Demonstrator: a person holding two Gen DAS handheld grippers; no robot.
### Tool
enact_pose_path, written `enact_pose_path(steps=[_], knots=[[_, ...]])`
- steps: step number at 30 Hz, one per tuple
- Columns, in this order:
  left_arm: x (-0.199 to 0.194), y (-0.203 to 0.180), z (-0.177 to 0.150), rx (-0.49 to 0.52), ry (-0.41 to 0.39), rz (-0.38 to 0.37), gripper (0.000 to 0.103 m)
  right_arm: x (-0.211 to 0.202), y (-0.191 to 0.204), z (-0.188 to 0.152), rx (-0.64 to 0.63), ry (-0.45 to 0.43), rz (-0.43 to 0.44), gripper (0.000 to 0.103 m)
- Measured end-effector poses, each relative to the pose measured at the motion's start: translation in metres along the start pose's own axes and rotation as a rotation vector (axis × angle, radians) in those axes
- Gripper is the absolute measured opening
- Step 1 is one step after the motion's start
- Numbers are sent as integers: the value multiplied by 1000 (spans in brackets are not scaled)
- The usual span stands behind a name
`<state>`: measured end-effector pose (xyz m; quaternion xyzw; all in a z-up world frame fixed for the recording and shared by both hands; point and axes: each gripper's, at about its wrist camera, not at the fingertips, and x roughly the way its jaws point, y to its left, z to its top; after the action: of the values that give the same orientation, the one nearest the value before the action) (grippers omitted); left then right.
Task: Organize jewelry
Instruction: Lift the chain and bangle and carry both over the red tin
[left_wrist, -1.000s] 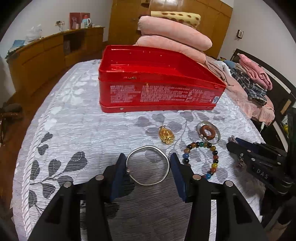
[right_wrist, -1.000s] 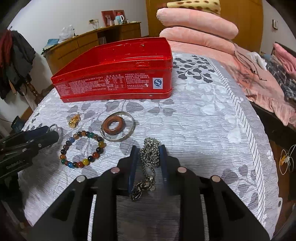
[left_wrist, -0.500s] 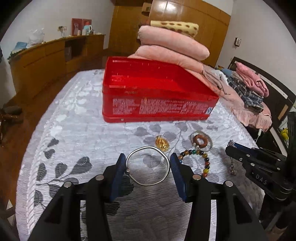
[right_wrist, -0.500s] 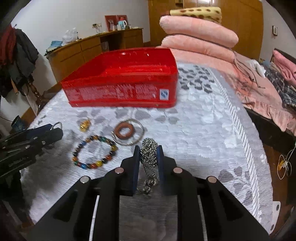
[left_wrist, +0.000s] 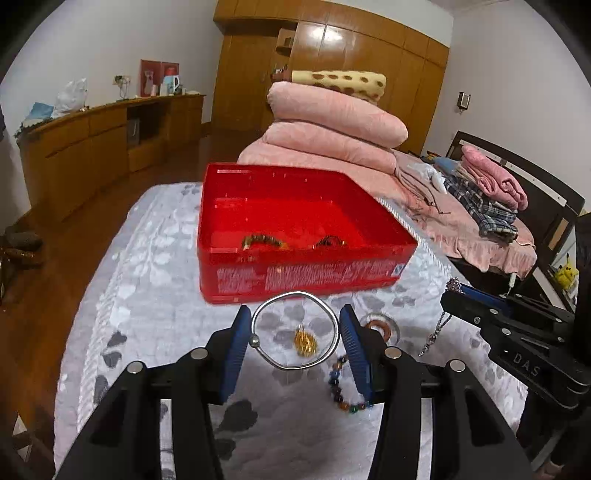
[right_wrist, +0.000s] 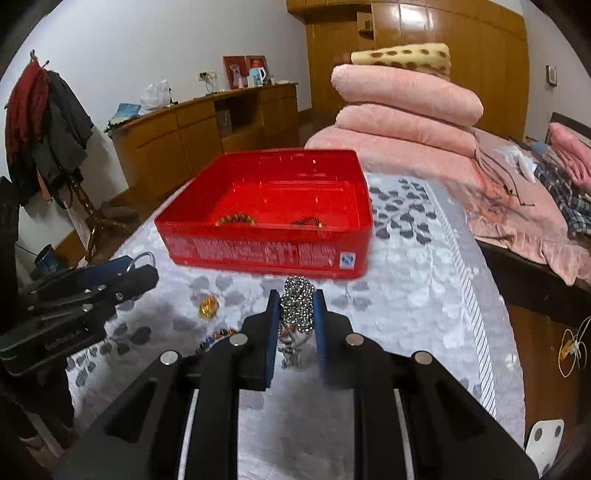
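While you hold both pieces above the bedspread, read the scene from the biggest thing down.

Bed: the grey-and-white leaf-patterned bedspread (left_wrist: 122, 280) carries everything, with folded pink quilts (left_wrist: 332, 125) stacked beyond.

Box: the open red rectangular tin box (left_wrist: 295, 275) sits ahead of both grippers, its printed long side facing you. Two dark beaded strands (left_wrist: 264, 240) already lie on its floor near that front wall.

Left gripper: your left gripper (left_wrist: 293, 332) is clenched on the thin silver wire bangle (left_wrist: 295, 330), blue pads pressing its left and right sides. The ring lies roughly flat, held clear of the cloth.

Right gripper: your right gripper (right_wrist: 297, 314) is squeezed onto the bunched silver chain necklace (right_wrist: 297, 308); its jaws have just been closing on that clump, and the loose end hangs below them.

Key relation: the box lies straight ahead and slightly above the line of each gripper, its long axis running across your view. I judge the left gripper a little nearer the front wall, since the bangle's far edge already overlaps it in the left view. Both loads must clear that wall's rim before you let go.

Left on the cloth: a clear ring with a brown ring inside (left_wrist: 378, 326), a multicoloured bead bracelet (left_wrist: 343, 391) and a small gold pendant (left_wrist: 306, 341) lie below the grippers, not yet collected.
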<state>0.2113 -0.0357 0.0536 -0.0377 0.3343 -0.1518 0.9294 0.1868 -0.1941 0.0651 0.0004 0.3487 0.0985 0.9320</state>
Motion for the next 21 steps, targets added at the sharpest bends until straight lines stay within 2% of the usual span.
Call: enact_pose_path(steps=[7,21], knots=[[0,-3,22,11,-43,12,49,-4,1,28,-14,-49,5,17],[17,-1,65,1,-93,26,49,14,-4,76,-16,-84,16,17]])
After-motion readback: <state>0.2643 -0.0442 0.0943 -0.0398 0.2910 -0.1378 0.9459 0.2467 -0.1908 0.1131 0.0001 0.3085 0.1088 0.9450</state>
